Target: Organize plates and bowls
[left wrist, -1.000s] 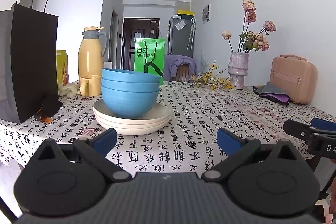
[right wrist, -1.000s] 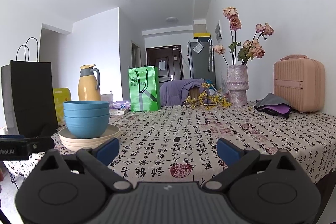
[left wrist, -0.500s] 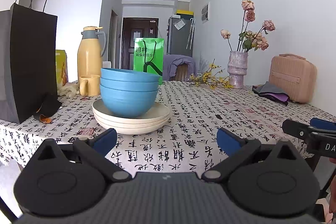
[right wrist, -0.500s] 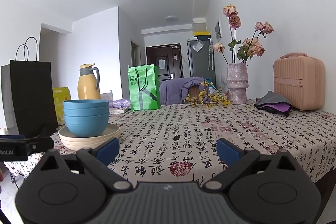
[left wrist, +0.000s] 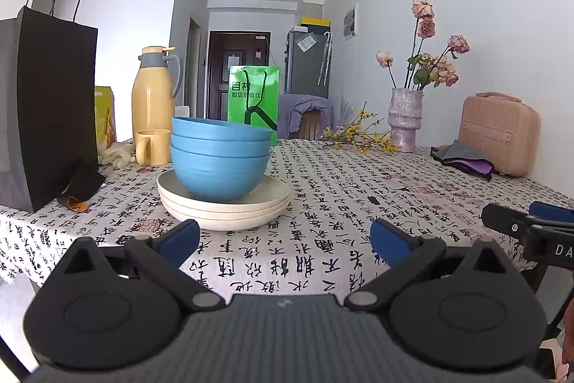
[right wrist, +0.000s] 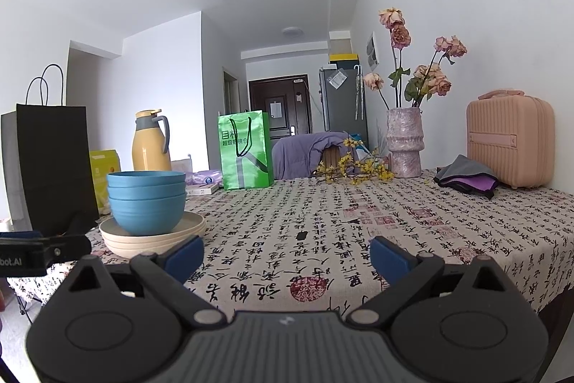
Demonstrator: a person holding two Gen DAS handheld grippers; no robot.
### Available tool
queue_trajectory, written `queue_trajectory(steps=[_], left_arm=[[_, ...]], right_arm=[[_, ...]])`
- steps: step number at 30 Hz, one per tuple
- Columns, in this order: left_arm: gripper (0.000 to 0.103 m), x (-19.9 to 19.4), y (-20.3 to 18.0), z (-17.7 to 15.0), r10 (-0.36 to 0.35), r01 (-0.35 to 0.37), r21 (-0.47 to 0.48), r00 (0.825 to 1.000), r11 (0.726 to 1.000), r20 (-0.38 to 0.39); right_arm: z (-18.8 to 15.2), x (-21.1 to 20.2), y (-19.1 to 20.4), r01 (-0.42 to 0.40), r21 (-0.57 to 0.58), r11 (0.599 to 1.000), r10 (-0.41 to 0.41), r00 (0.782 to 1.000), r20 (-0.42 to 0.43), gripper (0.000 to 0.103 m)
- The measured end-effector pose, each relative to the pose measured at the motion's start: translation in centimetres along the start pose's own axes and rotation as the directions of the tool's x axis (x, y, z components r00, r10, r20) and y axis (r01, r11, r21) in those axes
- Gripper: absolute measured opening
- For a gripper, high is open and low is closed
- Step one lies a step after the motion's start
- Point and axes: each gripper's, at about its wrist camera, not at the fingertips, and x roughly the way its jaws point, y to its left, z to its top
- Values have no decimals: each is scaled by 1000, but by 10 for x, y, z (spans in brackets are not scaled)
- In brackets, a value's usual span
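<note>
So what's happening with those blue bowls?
A person holds a gripper in each hand at the table's edge. The left gripper and right gripper both have open jaws and hold nothing. Three blue bowls sit nested on a stack of cream plates on the tablecloth, untouched right now.

Both views are bright with soft, even daylight and sharp throughout. Shadows under the plates (left wrist: 224, 209) are faint. Fisheye bending curves the walls, and the corners fall to black.
</note>
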Motion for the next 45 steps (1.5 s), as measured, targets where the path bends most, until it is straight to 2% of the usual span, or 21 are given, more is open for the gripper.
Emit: queue_trajectory(steps=[45], left_arm=[[103,0,2,3,-1,1,2,1000,1000,3]], right_arm=[[-2,0,3,4,5,1000,-4,1000,6,99]])
